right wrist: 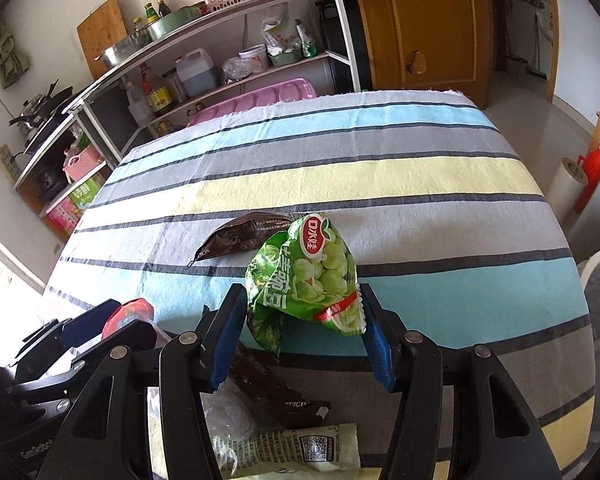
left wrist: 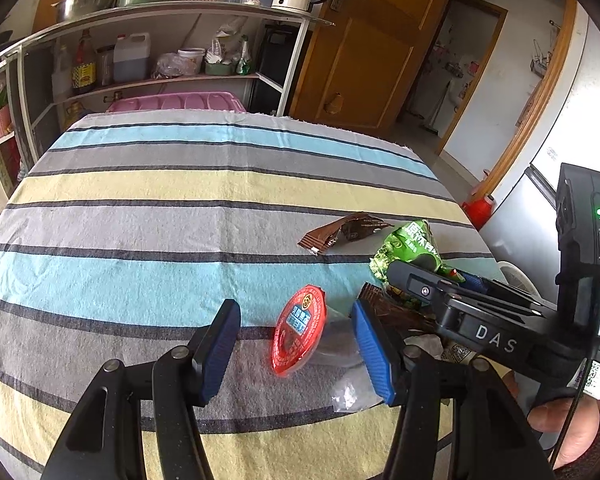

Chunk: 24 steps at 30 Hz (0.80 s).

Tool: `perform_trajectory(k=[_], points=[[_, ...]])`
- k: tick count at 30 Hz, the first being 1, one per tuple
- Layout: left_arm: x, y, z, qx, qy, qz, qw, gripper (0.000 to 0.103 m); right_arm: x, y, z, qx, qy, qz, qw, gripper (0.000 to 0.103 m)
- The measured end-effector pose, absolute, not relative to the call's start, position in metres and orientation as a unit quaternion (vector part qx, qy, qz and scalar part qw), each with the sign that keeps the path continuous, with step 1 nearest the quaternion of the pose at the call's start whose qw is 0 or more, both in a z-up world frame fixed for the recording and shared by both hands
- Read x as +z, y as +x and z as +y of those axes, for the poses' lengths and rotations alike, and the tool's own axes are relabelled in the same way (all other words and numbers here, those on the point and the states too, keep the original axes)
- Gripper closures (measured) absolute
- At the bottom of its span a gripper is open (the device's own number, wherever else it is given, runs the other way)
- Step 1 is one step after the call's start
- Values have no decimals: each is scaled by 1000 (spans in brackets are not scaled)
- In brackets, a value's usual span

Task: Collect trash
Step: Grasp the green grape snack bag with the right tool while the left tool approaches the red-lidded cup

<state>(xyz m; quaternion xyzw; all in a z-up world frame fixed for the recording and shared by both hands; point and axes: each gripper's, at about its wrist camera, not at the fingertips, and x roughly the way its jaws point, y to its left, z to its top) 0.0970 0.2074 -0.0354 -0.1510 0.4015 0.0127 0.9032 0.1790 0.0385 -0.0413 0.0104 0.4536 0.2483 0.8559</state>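
A red-lidded clear jelly cup (left wrist: pixel 298 330) lies on the striped tablecloth (left wrist: pixel 180 184) between the fingers of my left gripper (left wrist: pixel 298 354), which is open around it. A green snack bag (right wrist: pixel 306 280) stands crumpled between the fingers of my right gripper (right wrist: pixel 302 340), which is open; whether the pads touch the bag I cannot tell. The bag also shows in the left wrist view (left wrist: pixel 410 248). A brown wrapper (left wrist: pixel 342 234) lies beyond it. Another brown wrapper (right wrist: pixel 276 392), a pale sachet (right wrist: pixel 288 450) and clear plastic (right wrist: pixel 228 416) lie under the right gripper.
A white bin (right wrist: pixel 598 280) stands off the table's right edge. Behind the table are a pink chair back (left wrist: pixel 176 102) and a metal shelf (left wrist: pixel 160 14) with bottles, bowls and a kettle. A wooden door (left wrist: pixel 364 48) is at the back right.
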Motion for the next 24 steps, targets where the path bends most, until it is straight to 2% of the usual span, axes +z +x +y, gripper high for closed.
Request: perform_trajectory(k=[3, 6, 8, 10, 12, 15, 24], points=[[-36, 98, 207, 8, -154, 400, 903, 49, -42, 179, 39, 250, 15, 452, 856, 48], [-37, 99, 205, -3, -159, 398, 903, 58, -42, 180, 39, 250, 16, 452, 856, 62], [-35, 99, 203, -5, -156, 397, 905, 63, -43, 180, 39, 252, 16, 452, 856, 65], [-34, 100, 202, -7, -151, 396, 906, 69, -43, 180, 39, 254, 15, 451, 855, 76], [-34, 101, 200, -5, -147, 396, 907, 71, -42, 179, 40, 257, 13, 448, 856, 76], [-32, 100, 200, -4, -142, 393, 909, 75, -41, 177, 41, 263, 9, 446, 856, 85], [-24, 97, 201, 2, -132, 382, 915, 89, -35, 174, 37, 262, 10, 429, 864, 86]])
